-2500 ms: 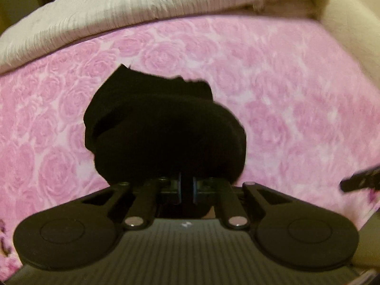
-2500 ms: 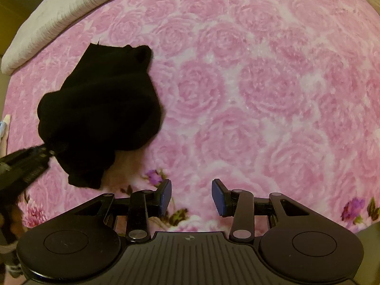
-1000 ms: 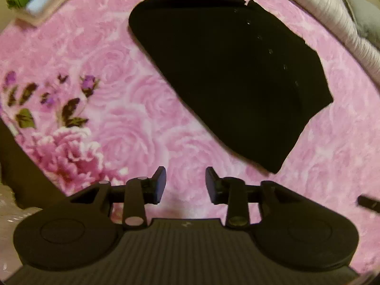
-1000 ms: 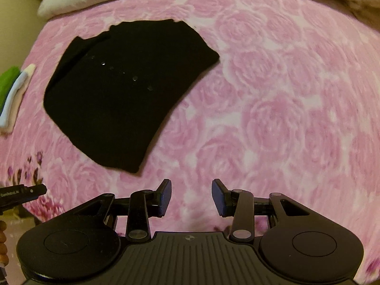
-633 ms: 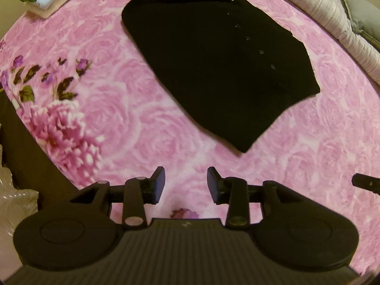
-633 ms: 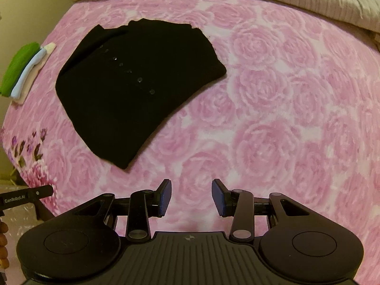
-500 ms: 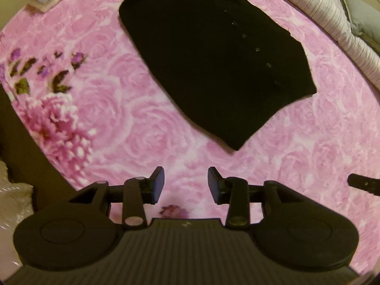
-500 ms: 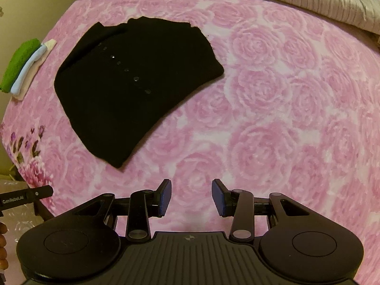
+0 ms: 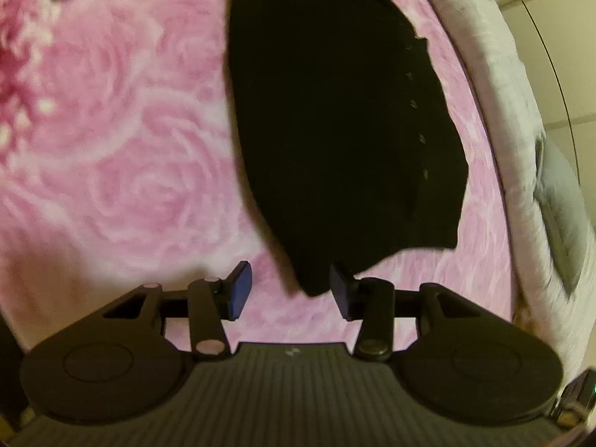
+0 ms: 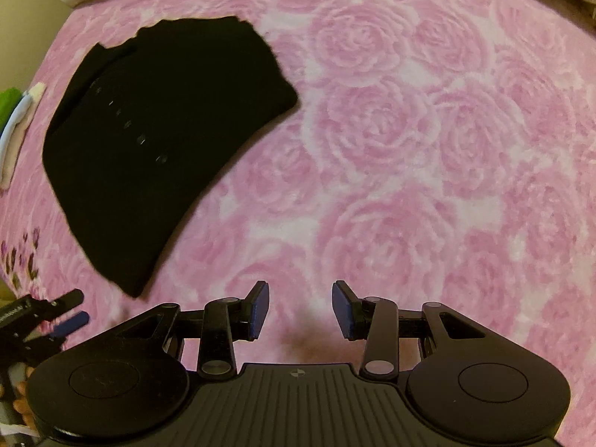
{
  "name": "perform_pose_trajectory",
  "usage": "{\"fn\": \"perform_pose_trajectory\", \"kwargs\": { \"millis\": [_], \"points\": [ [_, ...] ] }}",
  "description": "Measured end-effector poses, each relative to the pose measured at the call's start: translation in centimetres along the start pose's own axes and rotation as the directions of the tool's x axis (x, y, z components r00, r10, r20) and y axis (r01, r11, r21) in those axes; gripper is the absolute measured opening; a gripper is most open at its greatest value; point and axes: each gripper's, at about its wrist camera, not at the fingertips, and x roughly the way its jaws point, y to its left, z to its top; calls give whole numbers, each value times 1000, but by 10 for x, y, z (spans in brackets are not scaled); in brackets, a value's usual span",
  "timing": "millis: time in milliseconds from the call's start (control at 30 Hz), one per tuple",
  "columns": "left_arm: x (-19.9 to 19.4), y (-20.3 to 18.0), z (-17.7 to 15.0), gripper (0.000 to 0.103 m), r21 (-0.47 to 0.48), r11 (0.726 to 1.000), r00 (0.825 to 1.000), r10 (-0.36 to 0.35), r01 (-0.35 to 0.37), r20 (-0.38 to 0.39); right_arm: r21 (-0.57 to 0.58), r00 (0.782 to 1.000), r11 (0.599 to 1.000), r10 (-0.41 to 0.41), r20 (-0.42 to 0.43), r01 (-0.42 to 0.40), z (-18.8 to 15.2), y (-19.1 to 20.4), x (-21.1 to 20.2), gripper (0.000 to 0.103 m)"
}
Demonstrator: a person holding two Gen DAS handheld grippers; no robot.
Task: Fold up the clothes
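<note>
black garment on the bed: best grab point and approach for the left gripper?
Take the near pointed corner of the black garment, coming in low from its near side. That corner tapers to a thin tip lying flat on the pink bedspread, and it already sits just ahead of the open left gripper, close to its right pad.

Black garment (image 9: 335, 119) is running off the left-wrist view's top edge. Folded stack (image 10: 15, 123) is getting cropped at the right-wrist view's left border, contents unclear.

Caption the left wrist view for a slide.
Open left tool nearing the corner of a black garment on the pink floral bedspread.
</note>
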Motion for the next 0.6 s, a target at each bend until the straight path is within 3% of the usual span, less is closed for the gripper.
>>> {"fn": "perform_pose_trajectory", "kwargs": {
  "millis": [133, 267, 300, 333, 367, 467, 600],
  "points": [
    [33, 8, 0, 42, -110, 993, 999, -36, 40, 37, 33, 1000, 999, 27, -7, -26, 18, -14, 13, 42],
    [55, 14, -1, 42, -234, 966, 992, -95, 112, 82, 61, 999, 997, 37, -10, -37, 30, -26, 22, 42],
    [58, 12, -1, 39, -232, 966, 991, -96, 115, 89, 64, 999, 997, 38, -12, -37, 31, -28, 24, 42],
    [61, 10, -2, 17, -221, 969, 991, -92, 111, 92, 67, 999, 997, 38, -14, -37, 32, -30, 26, 42],
    [62, 8, -1, 6, -196, 974, 991, -98, 113, 87, 69, 999, 997, 38, -16, -37, 34, -32, 27, 42],
    [46, 5, 0, 7, -120, 984, 988, -123, 134, 90, 72, 999, 997, 32, -21, -30, 35, -35, 30, 42],
    [-20, 19, 6, 6, -58, 985, 980, -157, 165, 125, 85, 998, 995, 54, -15, -53, 30, -42, 25, 42]
  ]
}}
